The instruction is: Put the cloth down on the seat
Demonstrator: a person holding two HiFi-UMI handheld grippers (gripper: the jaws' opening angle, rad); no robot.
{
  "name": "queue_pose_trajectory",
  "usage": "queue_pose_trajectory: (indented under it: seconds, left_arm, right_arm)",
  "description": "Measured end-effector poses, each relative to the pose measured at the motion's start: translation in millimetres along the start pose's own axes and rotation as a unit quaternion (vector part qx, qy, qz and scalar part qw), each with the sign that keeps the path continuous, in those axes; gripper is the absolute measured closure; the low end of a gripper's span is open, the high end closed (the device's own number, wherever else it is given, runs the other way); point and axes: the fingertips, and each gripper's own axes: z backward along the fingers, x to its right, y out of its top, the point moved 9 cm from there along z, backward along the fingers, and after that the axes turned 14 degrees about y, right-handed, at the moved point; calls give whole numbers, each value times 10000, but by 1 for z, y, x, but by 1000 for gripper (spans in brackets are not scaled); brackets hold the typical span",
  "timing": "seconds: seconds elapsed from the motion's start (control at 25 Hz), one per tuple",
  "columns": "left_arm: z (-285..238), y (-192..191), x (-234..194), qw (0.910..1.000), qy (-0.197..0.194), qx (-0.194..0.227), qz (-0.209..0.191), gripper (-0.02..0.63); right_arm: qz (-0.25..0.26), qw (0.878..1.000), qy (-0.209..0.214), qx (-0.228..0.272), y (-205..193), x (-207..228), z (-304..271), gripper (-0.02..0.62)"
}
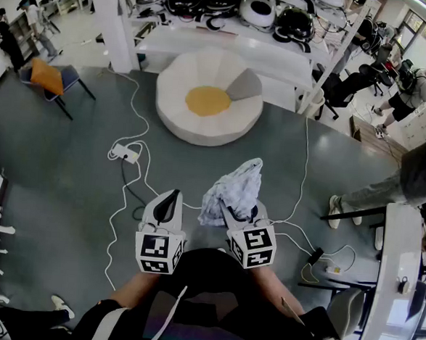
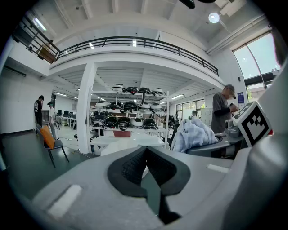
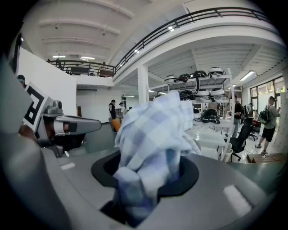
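Observation:
The seat (image 1: pixel 209 103) is a round white pouffe with an orange middle and a grey wedge, on the grey floor well ahead of me. My right gripper (image 1: pixel 236 208) is shut on a bunched blue-and-white checked cloth (image 1: pixel 233 187); in the right gripper view the cloth (image 3: pixel 153 134) fills the gap of the gripper (image 3: pixel 150 168) and stands up above it. My left gripper (image 1: pixel 168 201) is level beside it at the left, its jaws together and holding nothing (image 2: pixel 146 149). In the left gripper view the cloth (image 2: pixel 193 134) shows at the right.
White cables and a power strip (image 1: pixel 125 152) lie on the floor between me and the seat. A chair with an orange cushion (image 1: pixel 50 78) stands far left. Shelves of helmets (image 1: pixel 232 7) lie beyond the seat. People (image 1: pixel 408 88) and a white table (image 1: pixel 398 273) are at the right.

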Motion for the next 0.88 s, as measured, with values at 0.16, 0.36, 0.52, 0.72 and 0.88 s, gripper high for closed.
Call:
queue_pose_trajectory:
  seconds: [0.16,0.36,0.52,0.72,0.88]
  left_arm:
    - [-1,5,3,10000,-1,11,-16,604]
    - [-1,8,10,10000,-27,47,-75,605]
    - [-2,8,15,9999,-32,42,-108,604]
    - [-4,8,18,9999,-26,-9,-130,604]
    - [-8,8,27,9999,-14,-57,-148,604]
  right_arm:
    - [25,10000,8,22,5,3,3,402]
    - [48,10000,6,63,4,7,8,403]
    - [46,9999,-4,92,5,11,11,403]
    - [-37,9999,23,127,5,15,14,403]
    - [-119,9997,78,175,6,22,17,401]
